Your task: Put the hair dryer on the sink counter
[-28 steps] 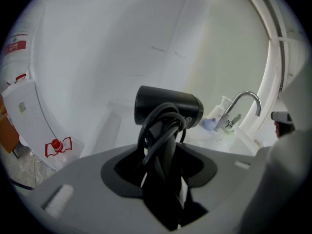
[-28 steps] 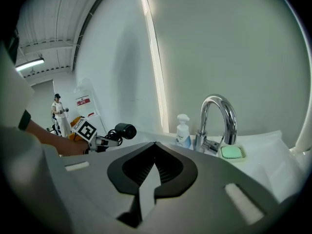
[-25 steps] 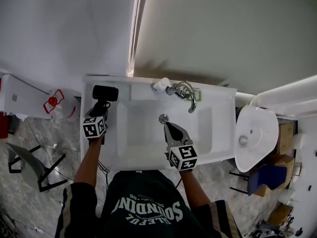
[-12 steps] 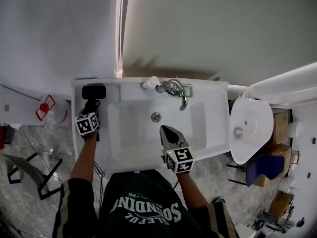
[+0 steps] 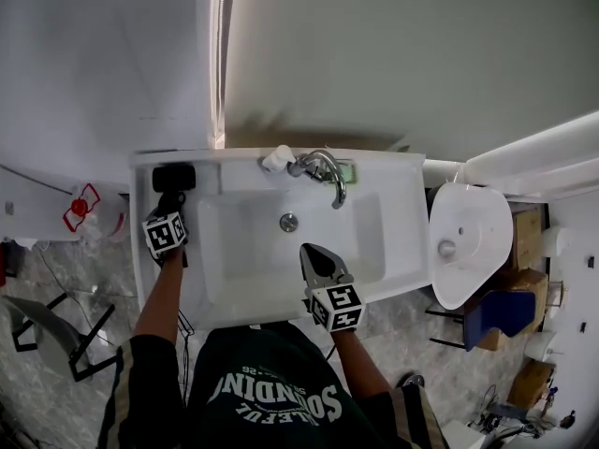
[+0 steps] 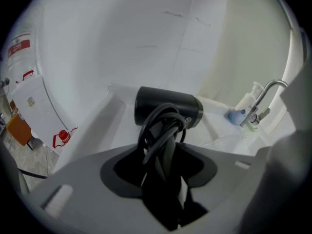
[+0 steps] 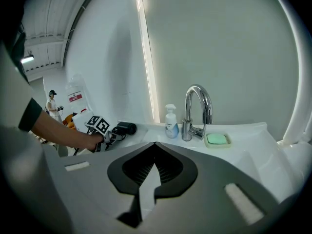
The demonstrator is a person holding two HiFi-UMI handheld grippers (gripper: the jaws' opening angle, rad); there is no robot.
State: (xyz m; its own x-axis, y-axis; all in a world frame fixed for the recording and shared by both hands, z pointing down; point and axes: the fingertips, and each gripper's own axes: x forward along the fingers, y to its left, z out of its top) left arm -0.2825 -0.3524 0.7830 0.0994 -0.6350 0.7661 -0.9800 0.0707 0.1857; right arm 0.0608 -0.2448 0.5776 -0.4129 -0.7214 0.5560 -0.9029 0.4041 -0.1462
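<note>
Dryer: black dryer [image 6: 168, 107] at the back left corner of the counter [image 5: 402, 204], near the wall. Barrel lies crosswise; handle points toward the person.
Cord: black cord [image 6: 161, 130] looped round the dryer's handle and bunched just under the barrel.
Contact with counter: the barrel sits low over the white top. Cannot tell whether it touches.
Left gripper: left gripper [image 5: 171, 198] reaches along the counter's left edge to the dryer. Its jaws are clamped on the handle and cord, and both run down between the pads in the left gripper view.
Right gripper: right gripper [image 5: 314, 253] is over the front of the basin [image 5: 243, 251], well apart from the dryer. Its jaws are together at the tips, with nothing between them.
Tap: chrome tap [image 5: 328, 171] at the middle of the back edge, spout curving over the basin.
Soap bottle: white pump bottle [image 5: 274, 160] just left of the tap.
Soap dish: green soap dish [image 5: 344, 169] just right of the tap, on the back ledge.
Drain: round metal drain [image 5: 288, 222] in the basin floor, between the tap and the right gripper.
Surroundings: a second white bowl [image 5: 468, 241] stands just off the counter's right end. A red and white sign [image 5: 82, 209] is on the floor side to the left.
</note>
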